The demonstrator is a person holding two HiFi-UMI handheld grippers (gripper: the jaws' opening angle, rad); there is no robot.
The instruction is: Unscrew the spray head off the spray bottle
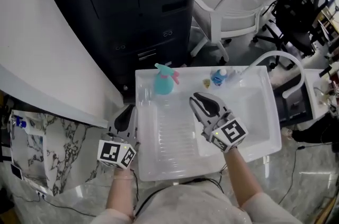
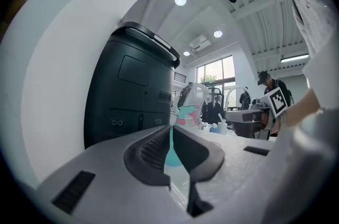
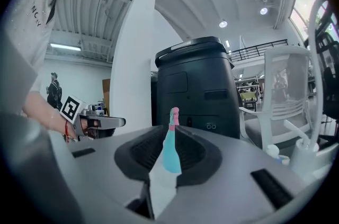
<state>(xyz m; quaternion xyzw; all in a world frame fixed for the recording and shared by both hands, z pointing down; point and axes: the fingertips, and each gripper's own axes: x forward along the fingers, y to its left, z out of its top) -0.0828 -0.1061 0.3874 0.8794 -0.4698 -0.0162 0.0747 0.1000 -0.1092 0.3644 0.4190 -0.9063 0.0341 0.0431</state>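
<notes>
Nothing of the unscrewing is done yet. The spray bottle (image 1: 163, 84) stands upright at the far edge of the white tray (image 1: 263, 112), its pink spray head (image 1: 170, 74) seated on top of the teal body, and neither of the 2 grippers touches it.

The left gripper (image 1: 127, 112) hangs over the tray's left rim with its jaws pressed together and nothing between them. The right gripper (image 1: 199, 98) is over the middle of the tray, pointing toward the bottle. Its jaws stand a narrow gap apart and empty. In the right gripper view the bottle shows through that gap, but it is well ahead of the tips.

All the work is left, by my reading: 1 gripper has to close on the bottle's body to steady it, the other has to grip the collar under the head, turn it loose and lift it off.
</notes>
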